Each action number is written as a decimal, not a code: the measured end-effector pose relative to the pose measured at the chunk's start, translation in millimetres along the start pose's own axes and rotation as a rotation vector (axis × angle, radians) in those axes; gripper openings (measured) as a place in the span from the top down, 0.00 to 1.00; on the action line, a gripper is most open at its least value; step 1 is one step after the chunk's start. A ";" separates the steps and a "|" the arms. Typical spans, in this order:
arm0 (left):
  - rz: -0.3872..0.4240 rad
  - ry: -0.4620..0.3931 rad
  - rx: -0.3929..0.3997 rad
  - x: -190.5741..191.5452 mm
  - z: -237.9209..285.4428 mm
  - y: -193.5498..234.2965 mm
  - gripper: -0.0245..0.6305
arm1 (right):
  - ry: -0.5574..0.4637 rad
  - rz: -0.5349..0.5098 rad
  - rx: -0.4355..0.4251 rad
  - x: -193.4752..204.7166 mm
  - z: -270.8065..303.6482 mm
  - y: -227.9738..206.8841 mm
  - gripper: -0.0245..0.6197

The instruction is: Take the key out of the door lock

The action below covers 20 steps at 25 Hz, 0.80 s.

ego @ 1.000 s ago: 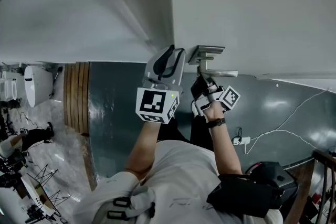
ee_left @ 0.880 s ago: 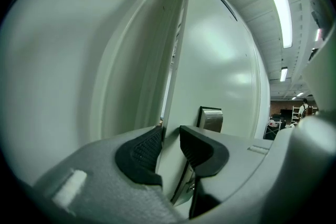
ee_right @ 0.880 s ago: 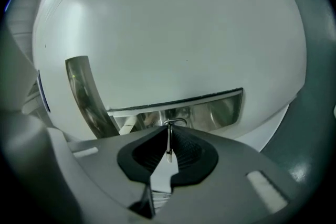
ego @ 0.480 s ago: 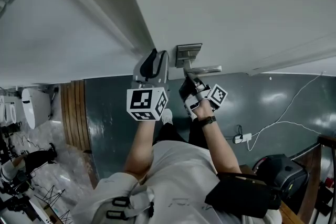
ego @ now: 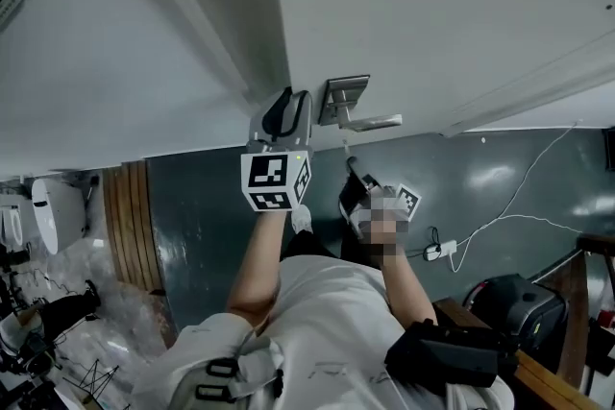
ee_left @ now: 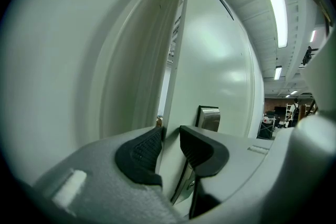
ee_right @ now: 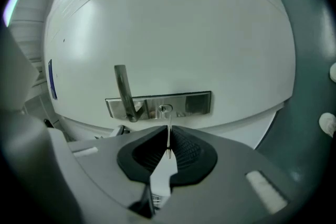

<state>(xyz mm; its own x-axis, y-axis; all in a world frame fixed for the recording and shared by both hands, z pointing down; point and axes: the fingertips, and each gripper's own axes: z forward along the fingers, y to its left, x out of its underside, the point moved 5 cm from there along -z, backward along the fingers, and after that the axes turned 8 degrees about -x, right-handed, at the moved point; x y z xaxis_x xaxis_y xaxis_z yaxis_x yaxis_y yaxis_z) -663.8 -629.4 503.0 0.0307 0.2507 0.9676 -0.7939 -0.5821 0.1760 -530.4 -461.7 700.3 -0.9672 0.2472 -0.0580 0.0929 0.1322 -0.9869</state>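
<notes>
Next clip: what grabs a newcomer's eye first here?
The key sits pinched in the shut right gripper, already out of the lock plate on the white door. To its left, the left gripper clamps the door's edge, its jaws having just closed a little further.

White wall (ego: pixel 96 82), dark glossy floor (ego: pixel 207 206)
</notes>
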 end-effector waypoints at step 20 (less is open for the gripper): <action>0.101 -0.093 -0.035 -3.3 -90.3 -90.2 0.85 | 0.231 -1.020 0.059 -15.1 -59.5 194.4 0.92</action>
<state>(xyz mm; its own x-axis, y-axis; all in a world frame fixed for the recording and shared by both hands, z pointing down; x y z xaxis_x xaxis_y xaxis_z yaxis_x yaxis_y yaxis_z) -647.2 -507.8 467.6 0.0044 0.1188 0.9929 -0.8162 -0.5732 0.0722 -483.7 -382.6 518.3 -0.5114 0.2231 0.8299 -0.7589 0.3358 -0.5579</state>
